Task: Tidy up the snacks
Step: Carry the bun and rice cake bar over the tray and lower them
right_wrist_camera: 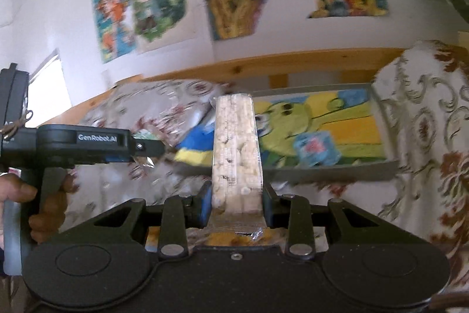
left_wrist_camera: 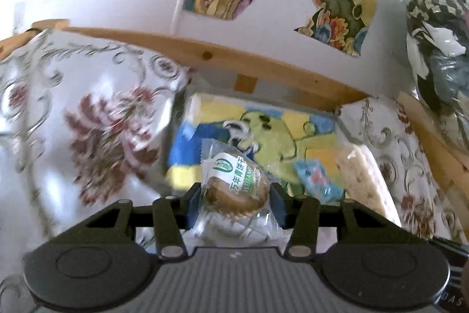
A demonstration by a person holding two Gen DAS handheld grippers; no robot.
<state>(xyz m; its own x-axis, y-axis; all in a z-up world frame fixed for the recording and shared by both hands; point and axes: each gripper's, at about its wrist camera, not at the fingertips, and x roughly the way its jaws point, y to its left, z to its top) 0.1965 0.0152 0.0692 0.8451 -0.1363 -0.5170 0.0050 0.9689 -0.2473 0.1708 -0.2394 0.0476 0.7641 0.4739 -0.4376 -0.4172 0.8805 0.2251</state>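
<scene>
Wooden-framed surface (left_wrist_camera: pixel 187 49) draped in white floral cloth (left_wrist_camera: pixel 96 113). Cartoon-printed tray (right_wrist_camera: pixel 346 125) set on it, cloth bunched at both sides. Small blue sweet packet (right_wrist_camera: pixel 315 147) lying on tray; contact elsewhere blurred.

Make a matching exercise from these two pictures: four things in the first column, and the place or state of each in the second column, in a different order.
Things:
1. round biscuit in a clear wrapper
2. long puffed-rice bar
3. small blue candy packet
4. cartoon posters

Places or states:
A. lies on the colourful frog picture tray
B. clamped in the right gripper, pointing away from the camera
C. stuck on the white wall
D. clamped in the left gripper

Pairs: 1-D, 2-B, 3-A, 4-C
</scene>
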